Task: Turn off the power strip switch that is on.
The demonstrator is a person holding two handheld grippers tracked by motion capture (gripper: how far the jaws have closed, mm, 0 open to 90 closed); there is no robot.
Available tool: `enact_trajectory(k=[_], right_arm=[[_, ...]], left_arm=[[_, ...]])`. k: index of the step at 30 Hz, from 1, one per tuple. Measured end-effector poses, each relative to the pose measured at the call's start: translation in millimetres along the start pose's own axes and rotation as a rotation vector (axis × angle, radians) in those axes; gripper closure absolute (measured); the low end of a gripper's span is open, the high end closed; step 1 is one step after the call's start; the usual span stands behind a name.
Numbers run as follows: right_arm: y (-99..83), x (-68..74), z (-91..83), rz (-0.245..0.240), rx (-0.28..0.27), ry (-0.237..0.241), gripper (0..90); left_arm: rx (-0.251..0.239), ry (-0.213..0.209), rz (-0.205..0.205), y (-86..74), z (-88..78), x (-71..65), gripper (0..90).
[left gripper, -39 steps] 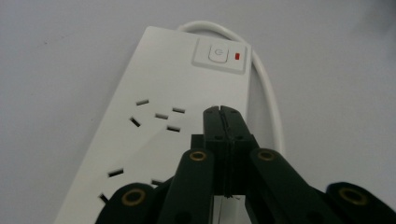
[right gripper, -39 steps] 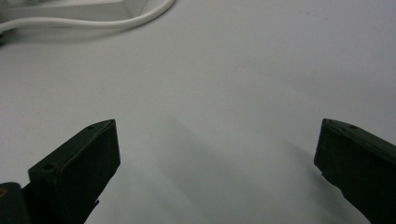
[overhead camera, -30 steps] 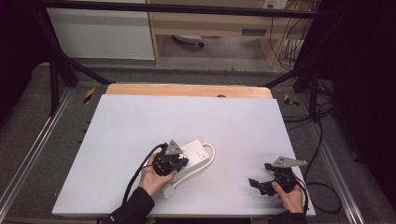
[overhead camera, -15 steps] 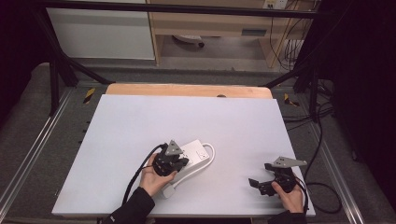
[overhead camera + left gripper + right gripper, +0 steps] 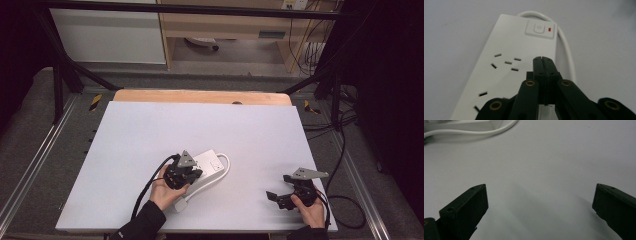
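White tabletop filled the centre of the high view, with a wooden strip along its far edge and dark floor around it.

Left gripper: jaws were pressed fully together with nothing between them, tips poised over the upper face of the white power strip, below its rocker switch with the red indicator. Whether the tips touched the casing could not be determined. In the high view the left gripper sat over the strip at lower centre of the frame, and the strip's white cable looped round its right side.

Right gripper: jaws were spread wide apart and empty, above bare tabletop. In the high view the right gripper lay at lower right, well apart from the strip.

Probable hazards: nothing held the strip down, so a push from the closed tips would likely slide or pivot it. An off-centre push at the switch could slip off its edge. The looped cable might drag the casing.
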State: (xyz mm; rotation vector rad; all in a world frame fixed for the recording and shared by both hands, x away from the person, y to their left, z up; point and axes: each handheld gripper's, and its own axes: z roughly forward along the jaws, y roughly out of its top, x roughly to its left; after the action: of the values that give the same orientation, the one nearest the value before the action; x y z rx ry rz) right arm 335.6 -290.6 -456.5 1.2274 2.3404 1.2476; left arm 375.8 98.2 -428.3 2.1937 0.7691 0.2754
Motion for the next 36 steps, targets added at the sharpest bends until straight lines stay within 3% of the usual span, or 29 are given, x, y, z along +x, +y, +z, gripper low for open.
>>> enact_trajectory(k=[2, 3, 5, 8, 15, 19, 36], right_arm=[[0.0, 0.1, -0.3, -0.001, -0.001, 0.0, 0.8], [0.0, 0.1, -0.3, -0.001, -0.001, 0.0, 0.8], [-0.1, -0.2, -0.5, 0.001, -0.001, 0.0, 0.8], [-0.1, 0.4, -0.1, 0.0, 0.001, 0.001, 0.8], [0.0, 0.5, -0.3, -0.001, -0.001, 0.0, 0.8], [0.0, 0.4, -0.4, 0.002, -0.003, 0.001, 0.8], [0.1, -0.2, -0.4, -0.003, -0.002, 0.002, 0.8]], left_arm=[[0.031, 0.106, 0.05, 3.8, -0.3, -7.5, 89.9], [0.043, 0.129, 0.073, 5.2, 0.3, -10.9, 89.9], [0.032, 0.102, 0.089, 4.0, 1.4, -12.4, 89.9], [0.023, 0.067, 0.039, 3.6, 1.3, -8.0, 89.9], [0.034, 0.07, 0.042, 2.7, 1.5, -7.8, 90.0], [0.022, 0.054, 0.027, 0.8, 1.0, -5.3, 90.0], [-0.009, 0.027, 0.029, -0.2, -3.1, -3.2, 89.9]])
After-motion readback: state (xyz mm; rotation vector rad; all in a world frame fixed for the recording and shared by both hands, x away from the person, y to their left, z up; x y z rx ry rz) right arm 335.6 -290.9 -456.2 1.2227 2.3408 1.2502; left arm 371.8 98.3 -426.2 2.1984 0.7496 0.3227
